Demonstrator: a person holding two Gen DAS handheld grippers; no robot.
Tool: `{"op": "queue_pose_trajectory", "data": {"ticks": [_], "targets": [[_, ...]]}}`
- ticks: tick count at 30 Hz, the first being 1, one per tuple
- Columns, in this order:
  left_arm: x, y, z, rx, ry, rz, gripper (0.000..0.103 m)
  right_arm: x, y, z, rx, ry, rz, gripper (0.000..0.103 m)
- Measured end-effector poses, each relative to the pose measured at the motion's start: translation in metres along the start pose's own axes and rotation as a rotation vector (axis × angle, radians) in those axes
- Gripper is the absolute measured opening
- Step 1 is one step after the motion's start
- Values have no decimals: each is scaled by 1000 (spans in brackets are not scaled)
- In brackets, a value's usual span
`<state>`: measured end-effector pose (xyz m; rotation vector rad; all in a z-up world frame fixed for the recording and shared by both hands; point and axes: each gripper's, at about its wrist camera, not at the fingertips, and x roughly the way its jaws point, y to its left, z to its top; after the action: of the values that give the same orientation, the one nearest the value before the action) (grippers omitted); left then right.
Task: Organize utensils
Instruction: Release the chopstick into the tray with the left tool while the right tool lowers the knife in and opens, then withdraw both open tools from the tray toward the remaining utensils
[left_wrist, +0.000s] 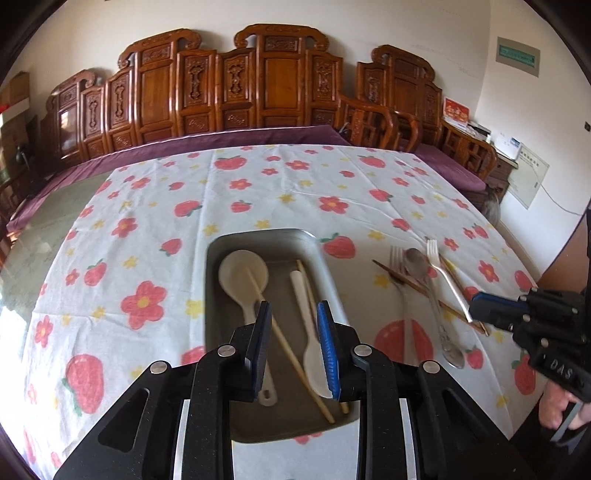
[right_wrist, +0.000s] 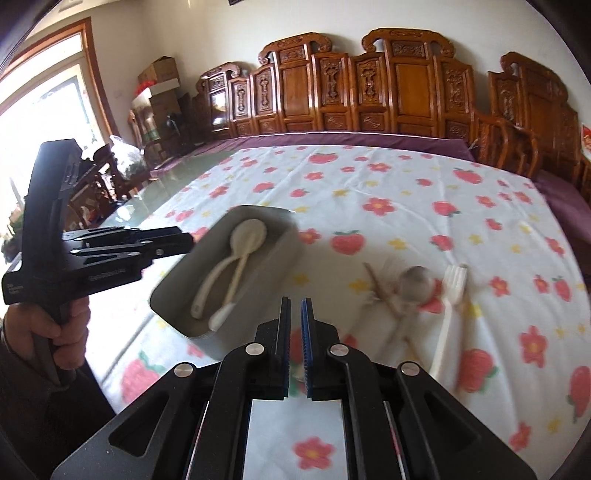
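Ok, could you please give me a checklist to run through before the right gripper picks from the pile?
1. Tray has room: ok, floor bare beside ladle and white spoon.
2. Left gripper open and empty: ok.
3. Right gripper open enough to grasp: not ok, jaws nearly closed.
4. Pile untangled: not ok, white fork, metal spoon and chopstick cross.
5. Right gripper empty: cannot tell, view blurred.

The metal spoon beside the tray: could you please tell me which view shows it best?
The left wrist view: the metal spoon lies sharp and whole, bowl to handle end, among the other loose utensils right of the tray. The right wrist view shows only its blurred bowl.
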<state>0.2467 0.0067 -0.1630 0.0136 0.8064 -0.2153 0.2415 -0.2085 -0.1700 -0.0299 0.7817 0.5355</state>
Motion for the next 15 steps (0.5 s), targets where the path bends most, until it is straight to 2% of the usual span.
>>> {"op": "queue_pose_trajectory", "data": {"ticks": [5, 12, 15], "targets": [[1, -20, -3, 28, 2, -25, 24, -10, -37, -15, 30, 10, -88, 9], [5, -41, -10, 59, 11, -53, 24, 3, -76, -39, 92, 40, -172, 9], [9, -49, -14, 72, 20, -59, 24, 9, -87, -45, 112, 49, -187, 16]]}}
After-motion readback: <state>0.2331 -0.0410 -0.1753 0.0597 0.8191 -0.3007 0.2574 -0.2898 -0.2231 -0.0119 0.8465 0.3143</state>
